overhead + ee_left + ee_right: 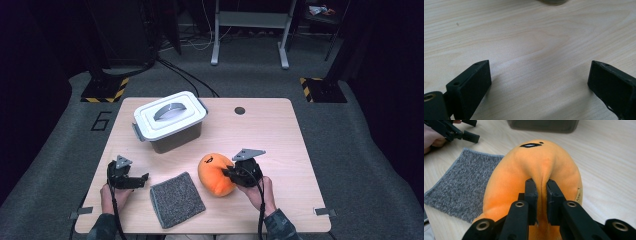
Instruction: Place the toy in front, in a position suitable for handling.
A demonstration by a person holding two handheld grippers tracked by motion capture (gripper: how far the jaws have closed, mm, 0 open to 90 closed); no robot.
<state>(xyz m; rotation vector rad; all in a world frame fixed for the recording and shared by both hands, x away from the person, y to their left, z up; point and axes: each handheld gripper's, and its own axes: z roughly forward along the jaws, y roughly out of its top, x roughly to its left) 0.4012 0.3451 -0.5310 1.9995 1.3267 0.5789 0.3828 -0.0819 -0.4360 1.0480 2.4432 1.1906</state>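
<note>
An orange plush toy (215, 175) with a black face mark lies on the wooden table (270, 135) right of centre. My right gripper (231, 172) is shut on it, and in the right gripper view the two jaws pinch a fold of the orange plush toy (536, 162) at my right gripper (541, 185). My left gripper (145, 178) rests at the table's front left, held by a hand. In the left gripper view my left gripper (539, 75) stands open over bare wood with nothing between the jaws.
A grey fuzzy cloth (177, 199) lies flat between the two grippers near the front edge. A white lidded box (170, 120) with a grey handle stands at the back left. A small dark hole (240, 110) marks the table's far side.
</note>
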